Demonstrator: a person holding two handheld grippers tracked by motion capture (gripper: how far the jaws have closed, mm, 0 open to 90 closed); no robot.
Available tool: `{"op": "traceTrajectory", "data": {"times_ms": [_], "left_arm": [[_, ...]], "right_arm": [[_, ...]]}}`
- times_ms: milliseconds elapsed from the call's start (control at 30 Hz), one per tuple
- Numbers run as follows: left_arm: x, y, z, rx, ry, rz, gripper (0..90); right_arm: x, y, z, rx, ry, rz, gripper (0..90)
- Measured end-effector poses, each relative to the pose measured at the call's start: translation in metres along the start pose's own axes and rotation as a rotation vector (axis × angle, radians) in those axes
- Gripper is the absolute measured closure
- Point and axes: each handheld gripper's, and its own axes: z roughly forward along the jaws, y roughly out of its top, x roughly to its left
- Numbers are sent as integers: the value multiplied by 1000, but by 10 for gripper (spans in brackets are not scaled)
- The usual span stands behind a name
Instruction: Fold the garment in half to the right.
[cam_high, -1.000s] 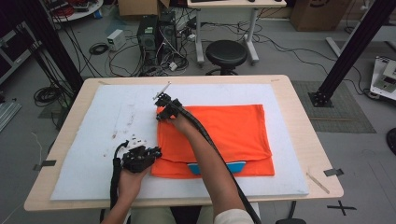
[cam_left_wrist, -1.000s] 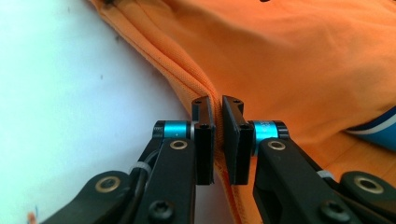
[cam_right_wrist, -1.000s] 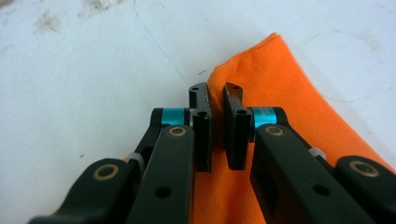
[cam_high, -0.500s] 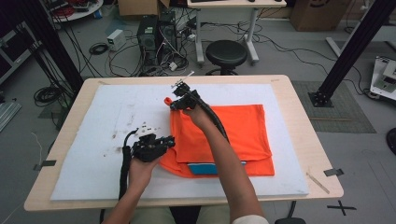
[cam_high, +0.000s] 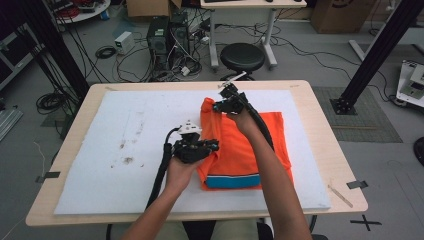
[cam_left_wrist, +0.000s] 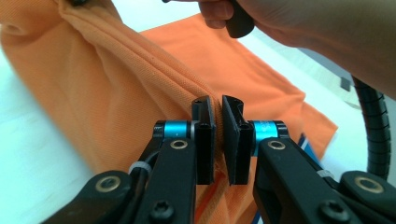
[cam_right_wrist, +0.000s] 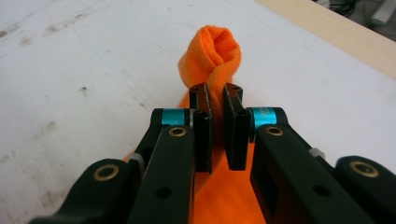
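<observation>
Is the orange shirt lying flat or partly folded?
Partly folded: the orange knit shirt has its left edge lifted off the white mat, pinched by both tongs.

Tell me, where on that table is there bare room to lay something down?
The white mat lies bare left of the orange shirt, apart from a few smudges, and in a narrower strip between shirt and right edge. The middle is crowded: both grippers, left and right, pinch the shirt.

From my remote feed: a wooden table (cam_high: 327, 150) with a white mat (cam_high: 100, 165) stands on grey floor (cam_high: 30, 65); beyond it, a black stool (cam_high: 242, 56), tangled cables (cam_high: 115, 70) and cardboard boxes (cam_high: 340, 15).
</observation>
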Motion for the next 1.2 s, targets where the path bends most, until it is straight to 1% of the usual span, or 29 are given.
{"op": "traceTrajectory", "data": {"times_ms": [100, 233, 367, 400, 533, 667, 800, 867, 1000, 1067, 1200], "left_arm": [[-10, 8, 12, 11, -22, 18, 834], [-23, 16, 29, 24, -49, 30, 834], [-37, 24, 47, 47, -72, 54, 834], [-41, 26, 51, 51, -77, 57, 833], [-55, 32, 70, 65, -104, 66, 833], [-68, 36, 89, 94, -119, 93, 832], [-79, 35, 108, 120, -129, 105, 831], [-83, 33, 116, 138, -131, 119, 830], [-89, 28, 130, 166, -135, 123, 830], [-91, 24, 136, 188, -132, 136, 829], [-96, 17, 147, 225, -121, 153, 824]], "right_arm": [[-12, -9, -13, -12, -18, 18, 843], [-28, -21, -30, -30, -45, 39, 843], [-42, -34, -46, -47, -69, 56, 843], [-45, -38, -49, -50, -74, 68, 842], [-58, -51, -62, -68, -93, 91, 843], [-70, -66, -72, -76, -117, 115, 842], [-84, -83, -78, -81, -129, 145, 841], [-89, -91, -80, -75, -134, 161, 841], [-97, -107, -81, -70, -143, 183, 840], [-101, -114, -81, -69, -146, 197, 840], [-106, -128, -77, -45, -156, 222, 836]]}}
